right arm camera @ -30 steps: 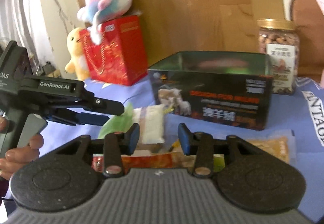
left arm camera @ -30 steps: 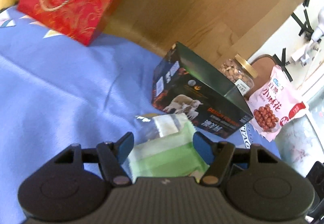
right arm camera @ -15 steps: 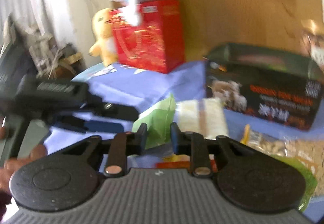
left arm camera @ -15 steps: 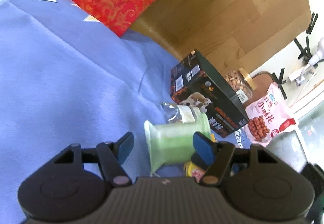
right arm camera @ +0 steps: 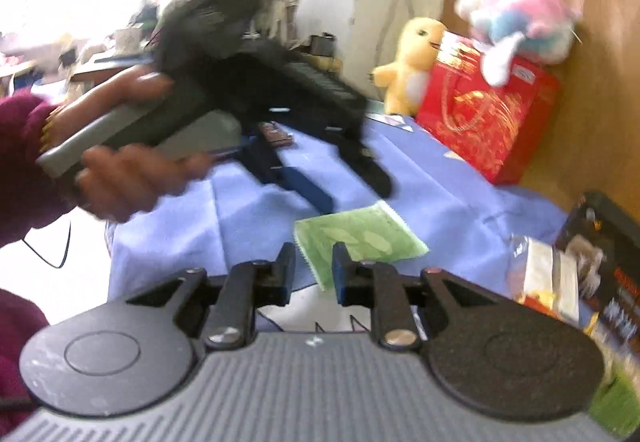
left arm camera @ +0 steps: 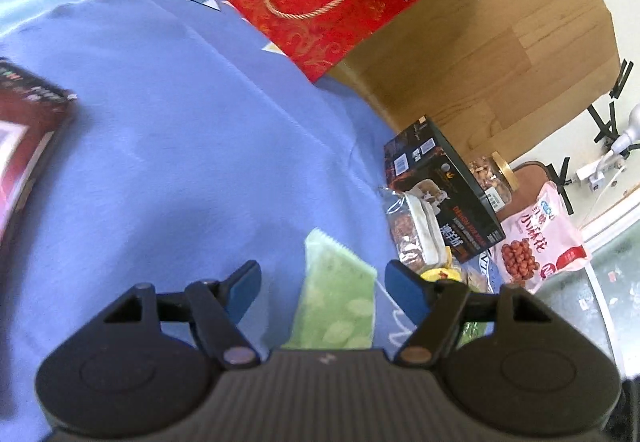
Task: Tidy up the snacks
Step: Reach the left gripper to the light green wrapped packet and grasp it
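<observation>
Green packet (left arm camera: 338, 306) now flat on blue cloth (left arm camera: 180, 142), left of dark box (left arm camera: 444, 198) and snack pile; second ago clamped in left gripper (left arm camera: 322, 284), now spread, opening, clear of packet. Right gripper (right arm camera: 314, 268) narrow, opening, pinching nothing. Placement likely done

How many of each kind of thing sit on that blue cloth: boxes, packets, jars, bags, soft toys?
Boxes: 2, dark box, red-black box
Packets: 3, green packet, clear packet, pink packet
Jars: 1, nut jar
Gift bags: 1, red bag
Soft toys: 2, yellow toy, pastel toy
Total: 9
</observation>
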`<state>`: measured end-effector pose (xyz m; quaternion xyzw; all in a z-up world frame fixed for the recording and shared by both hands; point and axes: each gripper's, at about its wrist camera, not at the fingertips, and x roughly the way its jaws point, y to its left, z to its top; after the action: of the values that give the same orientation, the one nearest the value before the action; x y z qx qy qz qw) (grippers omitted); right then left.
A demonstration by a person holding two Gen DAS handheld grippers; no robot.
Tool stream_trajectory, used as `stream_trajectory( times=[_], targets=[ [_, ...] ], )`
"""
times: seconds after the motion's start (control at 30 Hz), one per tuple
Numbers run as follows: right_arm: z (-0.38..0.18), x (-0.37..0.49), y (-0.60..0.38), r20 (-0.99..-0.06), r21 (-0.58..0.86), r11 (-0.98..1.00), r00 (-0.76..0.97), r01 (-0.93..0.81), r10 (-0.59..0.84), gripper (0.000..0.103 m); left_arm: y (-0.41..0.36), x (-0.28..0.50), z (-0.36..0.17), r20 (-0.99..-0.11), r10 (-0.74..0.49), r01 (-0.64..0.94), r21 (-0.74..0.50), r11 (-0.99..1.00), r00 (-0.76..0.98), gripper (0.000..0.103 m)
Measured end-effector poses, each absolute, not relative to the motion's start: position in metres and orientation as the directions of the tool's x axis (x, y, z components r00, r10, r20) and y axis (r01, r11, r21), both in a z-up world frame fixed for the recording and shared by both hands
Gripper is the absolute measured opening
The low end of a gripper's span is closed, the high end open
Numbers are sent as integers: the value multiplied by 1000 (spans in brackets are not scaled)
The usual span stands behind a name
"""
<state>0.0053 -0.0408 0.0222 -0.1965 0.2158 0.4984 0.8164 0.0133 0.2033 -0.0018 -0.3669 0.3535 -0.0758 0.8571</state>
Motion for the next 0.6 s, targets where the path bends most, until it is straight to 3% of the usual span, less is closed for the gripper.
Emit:
stream_trajectory(
  times=[0.03,0.07,0.2,0.33,0.37,0.43,0.5,0.6],
  targets=[
    [22,10,-43,-551,-91,449,420,-889,721,41,205,9,0,-551,-381,-131,-678,724,742,70],
    [21,15,-44,-555,-74,473,430,-878,712,56,206,4,2,-551,-372,-132,-671,729,747,70],
    [17,31,-41,-577,45,493,380,-869,723,58,209,1,4,-550,-362,-126,-660,741,753,70],
    [6,32,-23,-620,15,513,394,-858,678,58,196,13,0,-580,-376,-104,-629,770,723,65],
    [3,34,-19,-632,13,522,398,-853,665,57,192,13,1,-587,-366,-91,-605,791,722,63],
    [-2,35,-17,-638,29,527,390,-850,664,54,179,13,5,-618,-335,-64,-532,845,712,48],
    [-1,31,-17,-629,23,517,389,-856,673,27,170,13,3,-624,-379,-22,-536,844,683,40],
    [1,30,-23,-619,16,539,415,-842,667,25,162,13,4,-625,-368,-15,-520,854,688,38]
  ],
)
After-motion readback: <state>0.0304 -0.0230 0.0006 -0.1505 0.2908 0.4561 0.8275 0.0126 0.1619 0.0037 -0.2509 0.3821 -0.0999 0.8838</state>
